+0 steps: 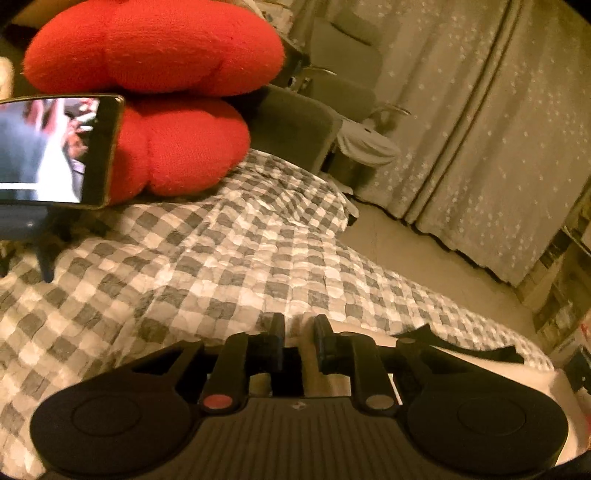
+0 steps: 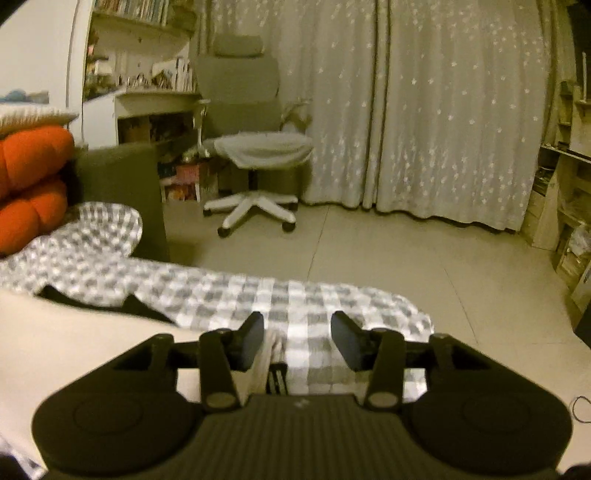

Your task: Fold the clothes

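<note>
phone (image 1: 55, 151): cut off by left edge, screen blurry | cream cloth (image 2: 74, 339): partly hidden under right gripper (image 2: 297, 341) | shelf books (image 2: 129, 7): too small to read

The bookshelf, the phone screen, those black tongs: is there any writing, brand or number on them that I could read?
No text can be read in either view.
Books on the shelf: spines too small and blurred.
Phone screen: shows a blurred picture, no legible words.
Left tongs and right tongs: each body carries only a small pale mark, too small to read.
</note>
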`<act>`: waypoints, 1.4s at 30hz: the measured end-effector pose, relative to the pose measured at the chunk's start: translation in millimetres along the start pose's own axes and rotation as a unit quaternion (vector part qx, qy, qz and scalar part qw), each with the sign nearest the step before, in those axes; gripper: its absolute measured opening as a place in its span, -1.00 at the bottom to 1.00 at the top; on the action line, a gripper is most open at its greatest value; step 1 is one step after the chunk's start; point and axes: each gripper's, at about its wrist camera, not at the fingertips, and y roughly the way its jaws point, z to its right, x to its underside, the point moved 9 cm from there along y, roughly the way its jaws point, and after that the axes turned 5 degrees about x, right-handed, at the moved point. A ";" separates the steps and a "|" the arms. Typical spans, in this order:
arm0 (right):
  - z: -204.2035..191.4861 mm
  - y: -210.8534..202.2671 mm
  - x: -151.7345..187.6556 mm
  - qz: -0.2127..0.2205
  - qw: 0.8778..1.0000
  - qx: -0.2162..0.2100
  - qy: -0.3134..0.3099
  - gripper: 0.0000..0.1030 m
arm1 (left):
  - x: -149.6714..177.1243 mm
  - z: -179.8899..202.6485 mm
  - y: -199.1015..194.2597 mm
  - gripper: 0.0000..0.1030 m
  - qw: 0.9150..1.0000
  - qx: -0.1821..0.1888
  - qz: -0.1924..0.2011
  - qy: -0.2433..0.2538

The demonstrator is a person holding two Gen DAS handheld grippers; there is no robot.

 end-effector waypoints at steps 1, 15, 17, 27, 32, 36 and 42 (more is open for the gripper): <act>0.2 -3.6 -1.4 0.001 1.000 -0.004 0.001 -0.50 | -2.2 0.1 -4.0 -0.67 1.000 -0.010 0.008 0.003; -38.6 -37.6 15.9 -0.064 0.996 -0.060 -0.001 -0.61 | 28.1 83.4 -39.5 -0.66 0.992 -0.002 0.012 0.122; -48.3 -40.3 22.3 -0.072 0.995 -0.065 -0.013 -0.61 | 38.8 92.8 -36.8 -0.65 0.991 0.003 0.000 0.132; -67.1 -33.8 45.2 -0.105 0.991 -0.068 -0.042 -0.57 | 57.4 86.8 -21.3 -0.59 0.989 -0.027 -0.032 0.144; -68.5 -33.5 46.7 -0.103 0.991 -0.067 -0.045 -0.56 | 58.1 86.9 -20.9 -0.58 0.988 -0.030 -0.032 0.147; -66.3 -32.3 45.9 -0.104 0.991 -0.070 -0.042 -0.55 | 58.1 86.5 -19.3 -0.58 0.988 -0.031 -0.032 0.147; -59.5 -31.3 45.5 -0.103 0.991 -0.071 -0.041 -0.53 | 56.9 84.2 -18.8 -0.58 0.989 -0.026 -0.034 0.139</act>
